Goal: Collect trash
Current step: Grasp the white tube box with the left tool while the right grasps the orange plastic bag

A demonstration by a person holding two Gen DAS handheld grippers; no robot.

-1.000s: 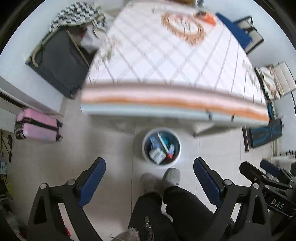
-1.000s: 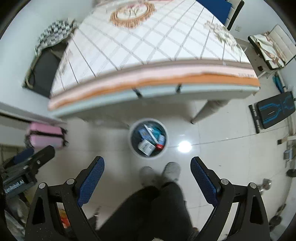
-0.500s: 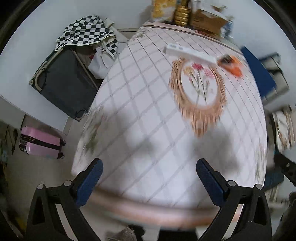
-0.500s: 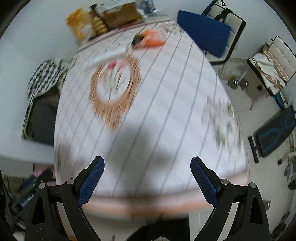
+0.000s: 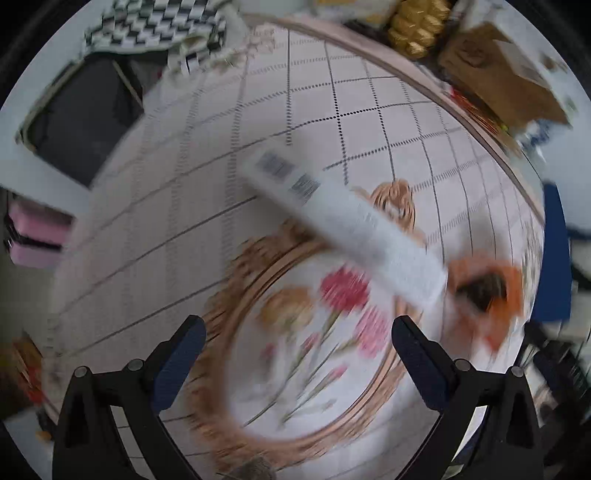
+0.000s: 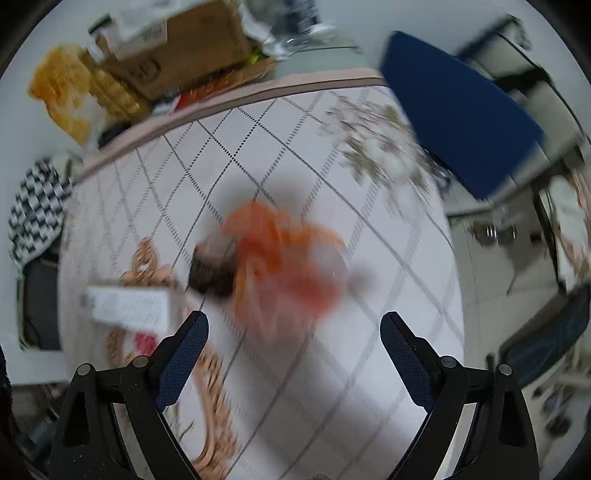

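A long white box (image 5: 343,225) with barcodes lies on the patterned tablecloth (image 5: 192,206), just ahead of my left gripper (image 5: 297,363), which is open and empty. An orange wrapper (image 6: 284,266) with a dark piece at its left lies ahead of my right gripper (image 6: 293,363), which is open and empty above the cloth. The wrapper also shows in the left wrist view (image 5: 487,288), and the white box in the right wrist view (image 6: 129,306). Both views are blurred.
Cardboard boxes (image 6: 177,48) and yellow bags (image 6: 66,92) crowd the table's far edge. A blue cushioned chair (image 6: 458,118) stands at the right. A dark suitcase (image 5: 81,122) with a checkered cloth (image 5: 155,22) and a pink suitcase (image 5: 33,236) stand left of the table.
Both grippers have risen from over the floor bin to the tabletop and moved in close to the white box and the orange wrapper. Both stay open.
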